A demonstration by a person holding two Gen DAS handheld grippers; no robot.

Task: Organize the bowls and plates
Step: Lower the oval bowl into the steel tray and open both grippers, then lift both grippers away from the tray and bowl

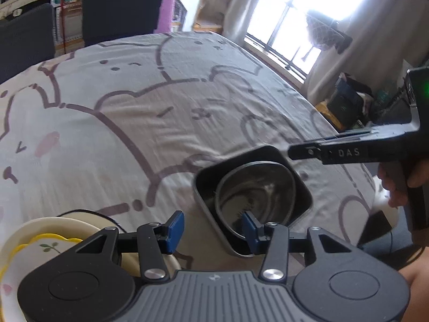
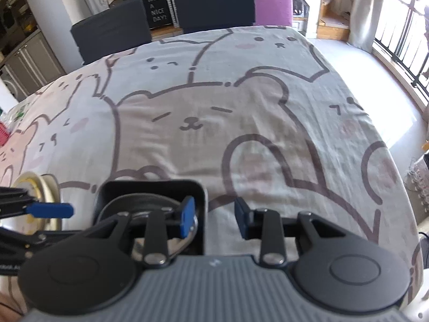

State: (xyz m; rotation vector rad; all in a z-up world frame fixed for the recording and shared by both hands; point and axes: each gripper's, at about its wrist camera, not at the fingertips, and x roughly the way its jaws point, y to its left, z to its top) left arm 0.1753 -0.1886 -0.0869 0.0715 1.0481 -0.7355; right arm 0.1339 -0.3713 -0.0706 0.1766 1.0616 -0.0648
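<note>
Found at the near left a stack of plates, a yellow-rimmed scalloped plate point(image 1: 40, 249) with a leaf sprig nested in a larger cream plate point(image 1: 29, 226), with what looked like a dark rim beneath; judged that pile already gathered. Held nothing in the left gripper point(image 1: 211, 230), jaws parted and released, poised just above the bear-print tablecloth point(image 1: 134, 107) between the stack and the next dish, its right pad close by that dish's near rim, contact impossible to tell. Saw to the right of it a black square dish point(image 1: 206, 179) with a steel bowl point(image 1: 254, 187) sitting inside, so counted the bowl as nested too. Kept the right gripper point(image 2: 214, 218) likewise unclenched, gripping nothing, its left pad over the dish's right wall and its right pad over bare cloth. Spotted no other crockery on the far or right part of the table. Judged the sorting nearly complete, with at most the joining or squaring up of the two piles left to do.
</note>
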